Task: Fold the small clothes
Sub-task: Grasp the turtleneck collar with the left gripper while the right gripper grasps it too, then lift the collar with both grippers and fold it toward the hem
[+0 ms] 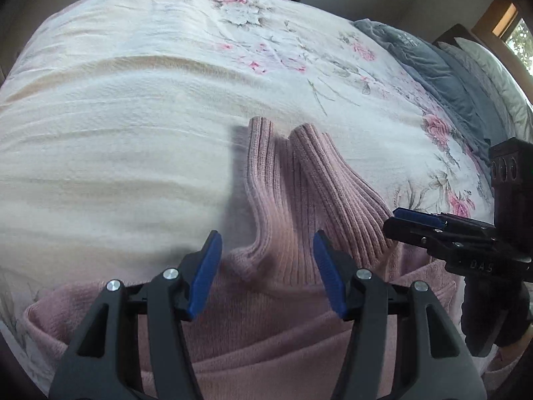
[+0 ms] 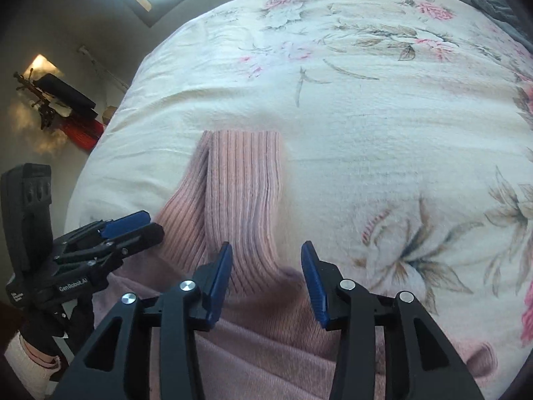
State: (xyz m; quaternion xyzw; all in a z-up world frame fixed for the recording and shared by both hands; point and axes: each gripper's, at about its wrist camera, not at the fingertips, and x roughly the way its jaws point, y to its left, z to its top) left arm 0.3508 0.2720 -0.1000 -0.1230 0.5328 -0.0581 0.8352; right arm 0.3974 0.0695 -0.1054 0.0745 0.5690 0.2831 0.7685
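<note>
On my left, the left gripper (image 1: 266, 266) hangs with its blue pads (image 1: 205, 275) spread apart, holding nothing, just above the pink ribbed sweater (image 1: 289, 303). The sweater lies on the floral bedspread (image 1: 133, 100), both ribbed sleeve cuffs (image 1: 263, 153) pointing away from me, side by side. To the right, my right gripper (image 2: 266, 280) is likewise spread wide and empty, over the right-hand sleeve (image 2: 246, 183). Grey pillows (image 1: 443, 76) sit at the bed's far right.
</note>
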